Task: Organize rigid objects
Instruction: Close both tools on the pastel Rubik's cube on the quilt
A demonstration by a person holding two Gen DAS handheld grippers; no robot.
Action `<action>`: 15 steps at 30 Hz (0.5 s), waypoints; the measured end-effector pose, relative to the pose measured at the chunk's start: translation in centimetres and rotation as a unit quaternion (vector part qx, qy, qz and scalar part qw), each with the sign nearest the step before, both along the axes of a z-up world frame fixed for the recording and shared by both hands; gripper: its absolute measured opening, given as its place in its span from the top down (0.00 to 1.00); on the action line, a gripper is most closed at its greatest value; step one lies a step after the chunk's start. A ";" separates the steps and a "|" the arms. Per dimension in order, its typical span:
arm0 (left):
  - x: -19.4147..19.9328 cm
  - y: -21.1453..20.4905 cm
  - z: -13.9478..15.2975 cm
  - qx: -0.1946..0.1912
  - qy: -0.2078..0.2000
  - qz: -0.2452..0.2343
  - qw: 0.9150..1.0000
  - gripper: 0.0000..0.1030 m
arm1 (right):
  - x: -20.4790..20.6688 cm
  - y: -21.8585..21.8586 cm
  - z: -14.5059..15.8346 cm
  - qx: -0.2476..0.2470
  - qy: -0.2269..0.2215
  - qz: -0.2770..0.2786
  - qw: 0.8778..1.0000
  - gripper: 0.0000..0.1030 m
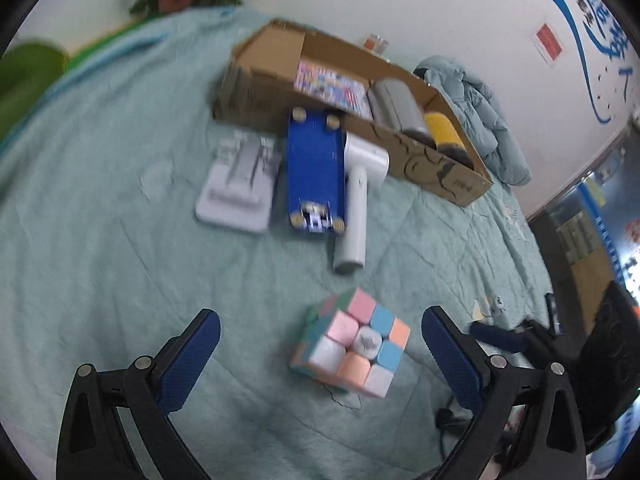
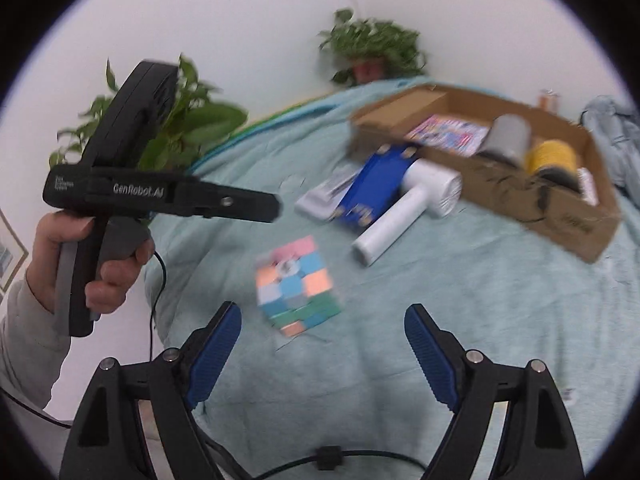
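In the left wrist view we see our left gripper with its blue-padded fingers spread wide and holding nothing. The pastel puzzle cube sits on the teal bedspread between the two fingertips, apart from both pads. Beyond the cube lie a white handheld hair dryer, a blue toy car on its roof just beside the dryer, and a pale grey stand on the car's other side. Behind these stands the cardboard box, farthest from the cube, holding a colourful printed booklet, a grey cylinder and a yellow cylinder.

In the right wrist view our right gripper is likewise wide open and empty. The puzzle cube lies just ahead of its fingertips, nearer the left finger, untouched. Over the cube's left side hovers the left gripper, seen side-on in a person's hand, clear of the cube. Past the cube lie the hair dryer, the blue car and the cardboard box. A potted plant stands at the wall behind the box.
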State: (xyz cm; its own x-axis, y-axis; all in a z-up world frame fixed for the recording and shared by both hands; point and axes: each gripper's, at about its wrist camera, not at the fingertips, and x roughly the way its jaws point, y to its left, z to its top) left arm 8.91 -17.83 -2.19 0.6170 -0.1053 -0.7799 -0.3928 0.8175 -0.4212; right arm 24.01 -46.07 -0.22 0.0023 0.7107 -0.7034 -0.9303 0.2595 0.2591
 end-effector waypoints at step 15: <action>2.8 -2.0 -4.2 -0.101 0.021 -0.055 0.993 0.44 | -0.8 3.7 -4.8 -0.040 0.053 -0.009 0.998 0.65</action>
